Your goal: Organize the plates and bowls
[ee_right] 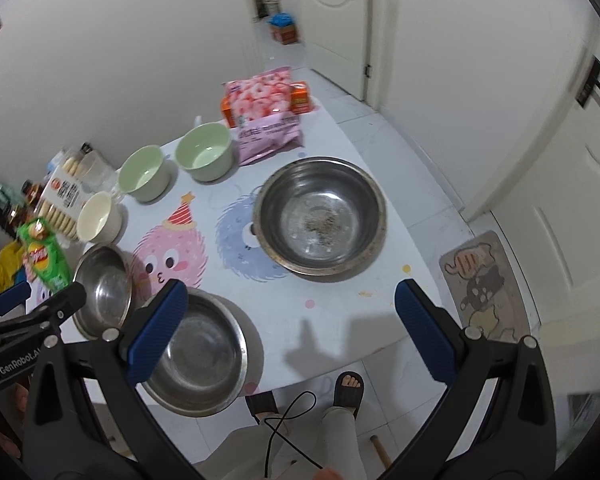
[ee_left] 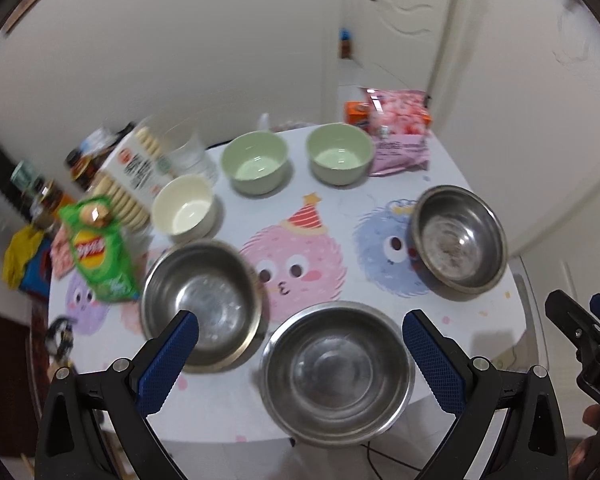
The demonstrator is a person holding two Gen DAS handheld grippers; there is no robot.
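Three steel bowls sit on the cartoon-print table (ee_left: pixel 340 204): a near one (ee_left: pixel 337 372) at the front edge, a left one (ee_left: pixel 201 300) and a right one (ee_left: pixel 459 239). Behind them stand two green bowls (ee_left: pixel 255 167) (ee_left: pixel 339 153) and a cream bowl (ee_left: pixel 185 207). My left gripper (ee_left: pixel 300 334) is open and empty, held above the near steel bowl. My right gripper (ee_right: pixel 291 300) is open and empty, above the front of the table between the near steel bowl (ee_right: pixel 198 354) and the right one (ee_right: pixel 320 216).
A green chip bag (ee_left: pixel 100 250), a biscuit box (ee_left: pixel 130 176) and a glass (ee_left: pixel 190 156) crowd the left side. A pink snack bag (ee_left: pixel 400 136) and an orange carton (ee_left: pixel 356 114) stand at the back right. The person's feet (ee_right: pixel 350 390) are below the front edge.
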